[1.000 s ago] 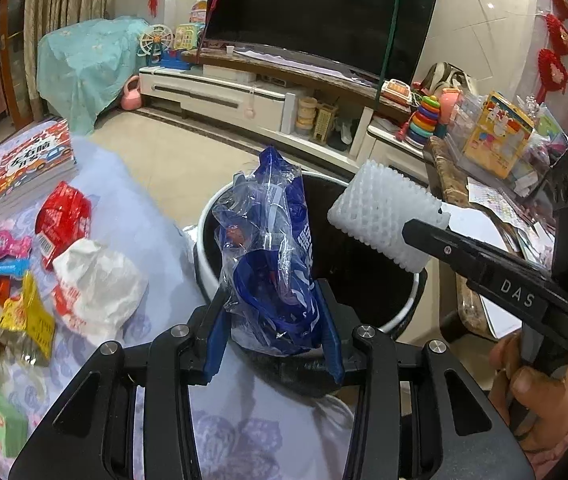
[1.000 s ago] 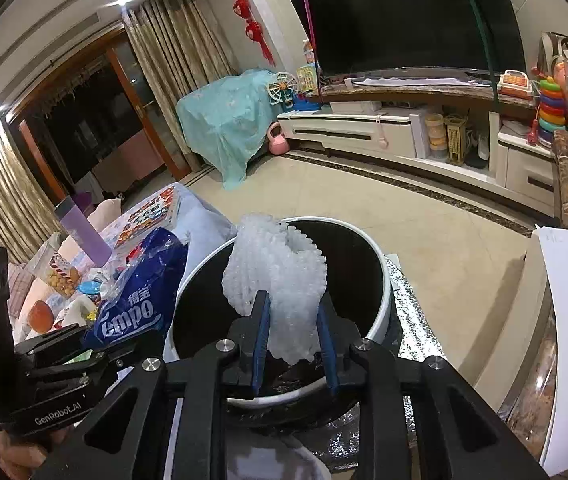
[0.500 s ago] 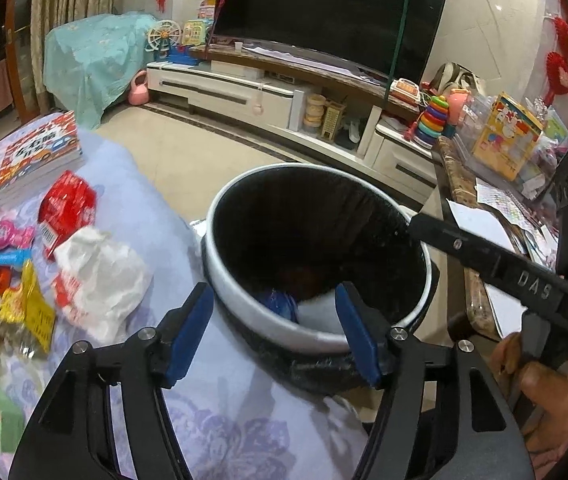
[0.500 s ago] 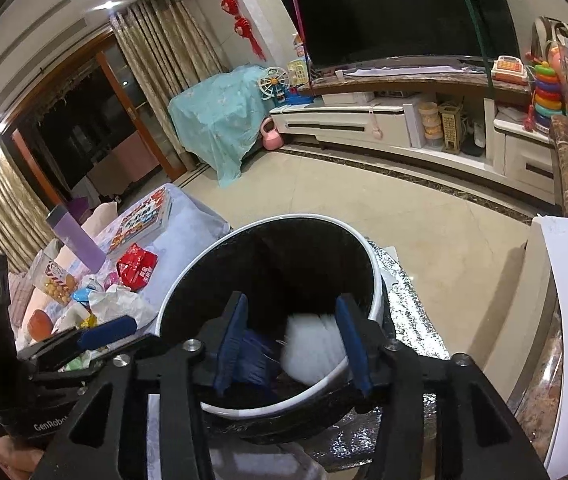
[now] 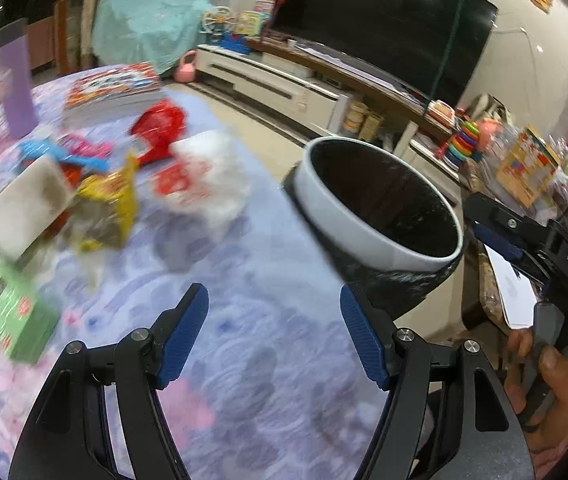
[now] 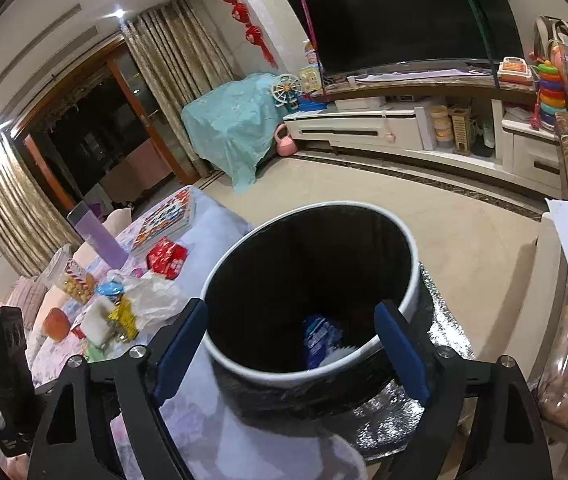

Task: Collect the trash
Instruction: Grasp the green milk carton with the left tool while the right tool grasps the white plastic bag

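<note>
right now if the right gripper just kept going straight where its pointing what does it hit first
Probably the trash bin: the right gripper is open and aimed into its dark mouth, so it would likely pass the white rim and meet the blue wrapper inside. Depth is uncertain.

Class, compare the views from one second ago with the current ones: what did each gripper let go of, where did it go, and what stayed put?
The left gripper released the blue snack bag, the right gripper the white foam netting; both dropped into the trash bin. Both grippers are now open and empty, the left swung toward the table. The remaining wrappers stayed put.
</note>
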Tool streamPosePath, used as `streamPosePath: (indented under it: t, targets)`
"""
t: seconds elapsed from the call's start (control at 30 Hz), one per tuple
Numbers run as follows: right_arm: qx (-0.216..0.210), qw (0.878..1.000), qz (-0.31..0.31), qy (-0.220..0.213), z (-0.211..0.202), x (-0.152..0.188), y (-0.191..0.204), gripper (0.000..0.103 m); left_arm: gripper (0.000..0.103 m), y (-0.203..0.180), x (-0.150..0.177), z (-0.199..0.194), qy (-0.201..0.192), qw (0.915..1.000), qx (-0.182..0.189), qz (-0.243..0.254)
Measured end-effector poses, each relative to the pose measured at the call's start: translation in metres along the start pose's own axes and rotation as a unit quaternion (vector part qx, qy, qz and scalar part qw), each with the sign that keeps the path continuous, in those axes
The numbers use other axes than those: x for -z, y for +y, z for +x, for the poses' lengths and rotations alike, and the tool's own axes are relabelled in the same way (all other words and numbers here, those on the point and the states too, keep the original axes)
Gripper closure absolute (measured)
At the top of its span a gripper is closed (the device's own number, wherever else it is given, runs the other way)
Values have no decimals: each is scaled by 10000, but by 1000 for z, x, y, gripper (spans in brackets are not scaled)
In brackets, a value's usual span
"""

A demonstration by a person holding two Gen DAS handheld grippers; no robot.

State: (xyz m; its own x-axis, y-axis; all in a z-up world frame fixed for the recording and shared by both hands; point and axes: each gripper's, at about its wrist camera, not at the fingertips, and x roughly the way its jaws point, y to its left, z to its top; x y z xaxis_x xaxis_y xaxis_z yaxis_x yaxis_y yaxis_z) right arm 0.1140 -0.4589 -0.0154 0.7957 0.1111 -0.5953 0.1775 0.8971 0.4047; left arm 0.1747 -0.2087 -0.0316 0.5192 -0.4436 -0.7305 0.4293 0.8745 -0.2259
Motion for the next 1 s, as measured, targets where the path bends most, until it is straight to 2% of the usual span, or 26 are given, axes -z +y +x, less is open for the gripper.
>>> streamPosePath:
  t: [0.5,0.8,1.0]
  targets:
    - [-407,9983,-376,203,11,35,60,9,30,80,39,-44,-267,9942,-489,-916]
    - [-636,9946,-699,431,27,53,98,8,27,116,50,-63,-443,9857,-922,-1337]
    - [-721,9918,-954,442,37,52,116,8,19,134,45,-64,-459,9775,-1215,-1663]
